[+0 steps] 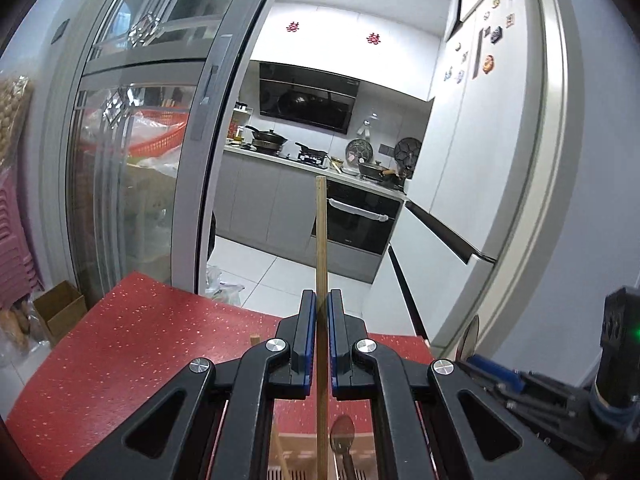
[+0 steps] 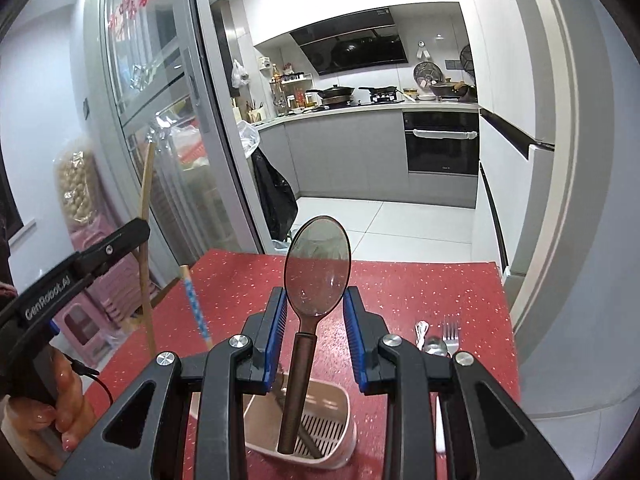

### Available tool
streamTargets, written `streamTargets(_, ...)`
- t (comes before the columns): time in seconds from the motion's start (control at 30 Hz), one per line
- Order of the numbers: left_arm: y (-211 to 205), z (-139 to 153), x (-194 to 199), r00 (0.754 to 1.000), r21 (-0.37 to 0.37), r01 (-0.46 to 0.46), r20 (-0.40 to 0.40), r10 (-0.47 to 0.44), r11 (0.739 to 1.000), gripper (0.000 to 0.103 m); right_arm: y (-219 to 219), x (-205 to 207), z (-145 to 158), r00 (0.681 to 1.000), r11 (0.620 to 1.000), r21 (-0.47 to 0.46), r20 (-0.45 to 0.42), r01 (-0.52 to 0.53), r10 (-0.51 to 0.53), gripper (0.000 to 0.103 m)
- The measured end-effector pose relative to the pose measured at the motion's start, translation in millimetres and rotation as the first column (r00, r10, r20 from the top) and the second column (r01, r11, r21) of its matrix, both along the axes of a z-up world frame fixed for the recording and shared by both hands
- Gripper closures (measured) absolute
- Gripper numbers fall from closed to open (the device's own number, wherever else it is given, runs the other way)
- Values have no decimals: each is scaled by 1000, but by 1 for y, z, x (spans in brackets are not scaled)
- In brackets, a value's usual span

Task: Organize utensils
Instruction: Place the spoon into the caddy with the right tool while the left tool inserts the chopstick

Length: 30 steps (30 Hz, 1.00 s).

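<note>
My left gripper (image 1: 322, 300) is shut on a plain bamboo chopstick (image 1: 321, 232) that stands upright between its pads. In the right wrist view this left gripper (image 2: 140, 236) and its chopstick (image 2: 146, 200) are at the left, above the table edge. My right gripper (image 2: 316, 308) is shut on a spoon (image 2: 318, 264): its shiny bowl sits between the blue pads and its brown handle hangs down over a beige slotted utensil holder (image 2: 340, 432). A blue-patterned chopstick (image 2: 196, 304) leans up beside the holder; its lower end is hidden.
The red speckled table (image 2: 420, 292) carries a fork (image 2: 451, 336), a small spoon (image 2: 434, 346) and a white utensil (image 2: 420, 332) at the right. A hand (image 2: 60, 400) grips the left tool. A glass sliding door (image 1: 132, 160) is on the left, with the kitchen beyond.
</note>
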<state>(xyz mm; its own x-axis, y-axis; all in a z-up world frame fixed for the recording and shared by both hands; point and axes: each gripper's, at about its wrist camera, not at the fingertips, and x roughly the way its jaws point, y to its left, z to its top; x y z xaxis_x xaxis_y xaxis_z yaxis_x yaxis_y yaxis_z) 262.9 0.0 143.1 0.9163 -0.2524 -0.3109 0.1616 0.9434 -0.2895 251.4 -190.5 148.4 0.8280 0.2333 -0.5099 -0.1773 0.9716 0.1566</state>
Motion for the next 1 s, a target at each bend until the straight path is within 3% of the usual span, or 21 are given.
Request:
streamTargets(0.4, -8, -37, 28, 998, 23, -56, 25, 55, 998, 74, 8, 25, -41, 998, 999, -42, 56, -22, 24, 72)
streamTargets(0.57, -16, -52, 21, 999, 86, -49, 29, 46, 995, 74, 19, 22, -56, 995, 994, -101, 82, -47, 56, 72)
streamTargets(0.77, -26, -70, 5, 1000, 180, -29, 3, 29, 983, 74, 25, 13, -77, 995, 986, -148, 53, -77, 85, 72)
streamTargets(1.0, -17, -84, -2, 996, 205, -32, -74, 48, 978, 74, 18, 3, -86, 995, 983, -155, -2, -101, 102, 71)
